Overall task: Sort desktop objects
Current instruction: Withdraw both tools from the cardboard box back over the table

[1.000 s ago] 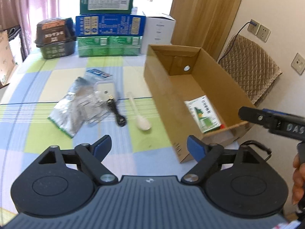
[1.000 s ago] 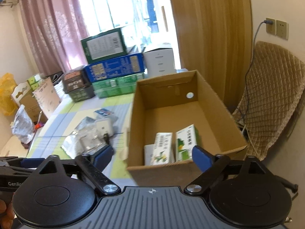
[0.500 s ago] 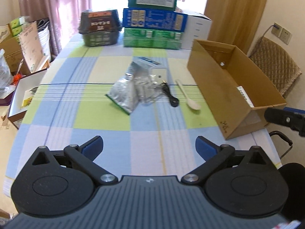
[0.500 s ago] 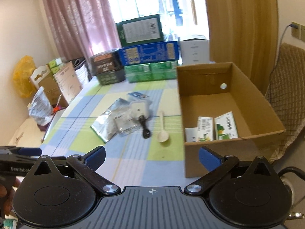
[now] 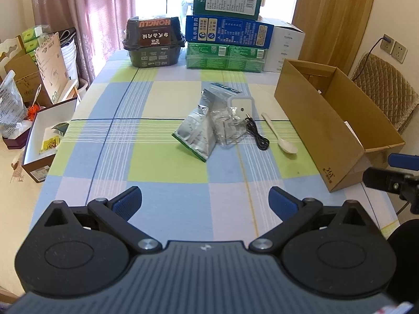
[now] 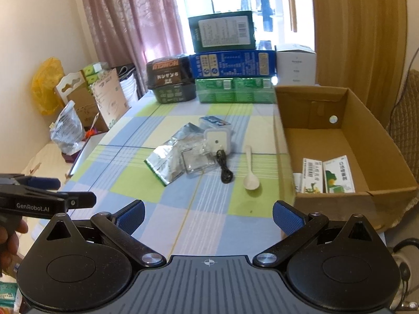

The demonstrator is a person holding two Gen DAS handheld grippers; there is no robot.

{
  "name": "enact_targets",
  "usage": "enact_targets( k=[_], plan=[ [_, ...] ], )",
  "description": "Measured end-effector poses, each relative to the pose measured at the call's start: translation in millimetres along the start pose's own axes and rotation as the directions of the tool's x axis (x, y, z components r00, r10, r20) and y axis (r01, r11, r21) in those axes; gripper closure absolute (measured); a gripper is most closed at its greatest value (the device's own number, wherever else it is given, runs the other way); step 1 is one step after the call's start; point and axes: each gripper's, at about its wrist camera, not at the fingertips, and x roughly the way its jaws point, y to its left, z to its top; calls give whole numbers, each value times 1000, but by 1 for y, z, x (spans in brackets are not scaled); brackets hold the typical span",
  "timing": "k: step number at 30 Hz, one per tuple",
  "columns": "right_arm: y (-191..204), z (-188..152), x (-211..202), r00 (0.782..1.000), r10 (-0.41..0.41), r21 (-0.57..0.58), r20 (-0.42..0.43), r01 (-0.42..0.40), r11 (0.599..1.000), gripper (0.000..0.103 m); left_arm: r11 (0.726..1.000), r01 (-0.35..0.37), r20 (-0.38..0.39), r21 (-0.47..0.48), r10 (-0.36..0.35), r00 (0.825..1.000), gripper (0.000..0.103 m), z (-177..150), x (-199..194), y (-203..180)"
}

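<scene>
On the checked tablecloth lie a silver foil pouch (image 5: pixel 197 132) (image 6: pixel 167 161), a clear plastic bag (image 5: pixel 227 125), a white charger (image 5: pixel 239 104) (image 6: pixel 217 137), a black cable (image 5: pixel 258 136) (image 6: pixel 225 168) and a white spoon (image 5: pixel 280 137) (image 6: pixel 250 168). An open cardboard box (image 5: pixel 337 123) (image 6: pixel 340 198) at the right holds small medicine boxes (image 6: pixel 327 174). My left gripper (image 5: pixel 205 202) and right gripper (image 6: pixel 208 214) both hang open and empty over the table's near edge, well short of the items. The right gripper's fingers (image 5: pixel 387 178) show at the left view's right edge.
Stacked cartons (image 5: pixel 227 26) and a dark food container (image 5: pixel 152 43) line the table's far edge. Boxes and bags (image 5: pixel 39 120) crowd the floor at the left. A padded chair (image 5: pixel 385 94) stands behind the cardboard box. A hand (image 6: pixel 10 238) grips the left tool.
Both grippers have drawn back from the cardboard box toward the table's near edge and their jaws have spread wider. The objects on the cloth have not moved.
</scene>
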Motion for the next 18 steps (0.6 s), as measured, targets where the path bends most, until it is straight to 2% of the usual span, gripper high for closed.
enact_targets(
  k=[16,18],
  plan=[
    [17,-8,43,999,-34,-87,-9,33,996,3,1000,-20,-19,16,20,1000,2,6,27,19],
    [18,-9,52,999,-51,-101,-8,50,994,9,1000,-17,-27,17,17,999,2,6,33,20]
  ],
)
